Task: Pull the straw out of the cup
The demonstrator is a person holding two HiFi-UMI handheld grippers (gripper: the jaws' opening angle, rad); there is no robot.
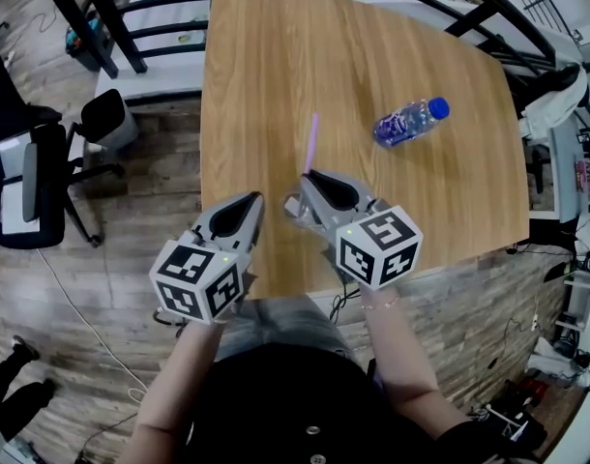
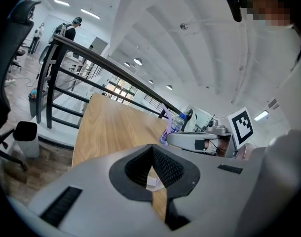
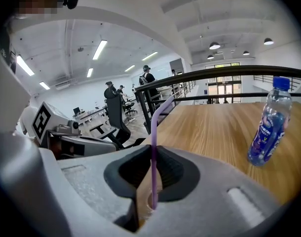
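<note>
A purple straw (image 1: 312,143) stands up from a clear cup (image 1: 292,208) near the front edge of the wooden table (image 1: 276,66). My right gripper (image 1: 308,175) is over the cup, shut on the straw. In the right gripper view the pads pinch the straw (image 3: 154,132) at the jaw tips of the right gripper (image 3: 153,149), and the cup's rim (image 3: 148,207) shows below. My left gripper (image 1: 256,197) sits just left of the cup, apart from it. Its jaw tips meet in the left gripper view, where the left gripper (image 2: 151,148) holds nothing.
A plastic water bottle (image 1: 409,122) with a blue cap lies on the table to the right, beyond the cup. A black office chair (image 1: 34,177) and a small bin (image 1: 106,119) stand on the floor to the left. A black railing (image 1: 131,17) runs behind the table.
</note>
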